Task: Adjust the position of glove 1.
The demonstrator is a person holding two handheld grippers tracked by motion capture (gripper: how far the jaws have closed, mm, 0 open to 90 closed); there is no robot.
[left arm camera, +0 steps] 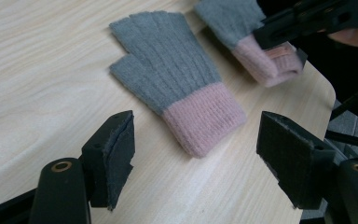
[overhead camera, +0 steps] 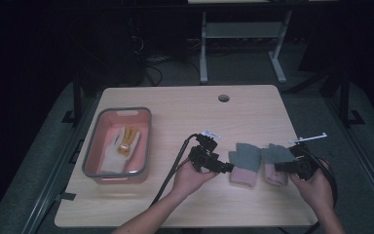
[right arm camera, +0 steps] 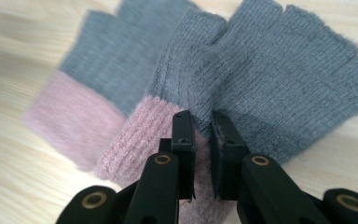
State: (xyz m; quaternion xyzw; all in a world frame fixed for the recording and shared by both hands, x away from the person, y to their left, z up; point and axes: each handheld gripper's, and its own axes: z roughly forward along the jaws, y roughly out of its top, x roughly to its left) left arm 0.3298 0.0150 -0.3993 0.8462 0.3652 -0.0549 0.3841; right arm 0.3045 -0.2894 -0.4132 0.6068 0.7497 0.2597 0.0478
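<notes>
Dark surroundings frame a pale wooden table, with the legs of a white stand on the floor behind it. Two fingerless gloves, grey with pink cuffs, lie side by side on the table's right half, near the front edge.

The right glove is pinched by the right gripper: in the right gripper view the two black jaws stand nearly together with a fold of the knit gathered between them, about where the pink cuff meets the grey. The fabric bunches up at that spot, and the glove's short finger stubs fan out beyond. In the high view the right gripper reaches this glove from the right, held in the person's right hand.

The left glove lies flat and free, palm part pointing away, cuff toward the person. The left gripper has its jaws spread wide, one on each side of the cuff end as its own camera sees it, and the pads touch nothing. In the high view this gripper sits just left of that glove, with the left hand wrapped around its body and a black cable trailing back toward the table's front edge.

Farther left, well apart from the gloves, stands a pink bin with a grey rim, holding a pale glove with yellow-orange parts.
</notes>
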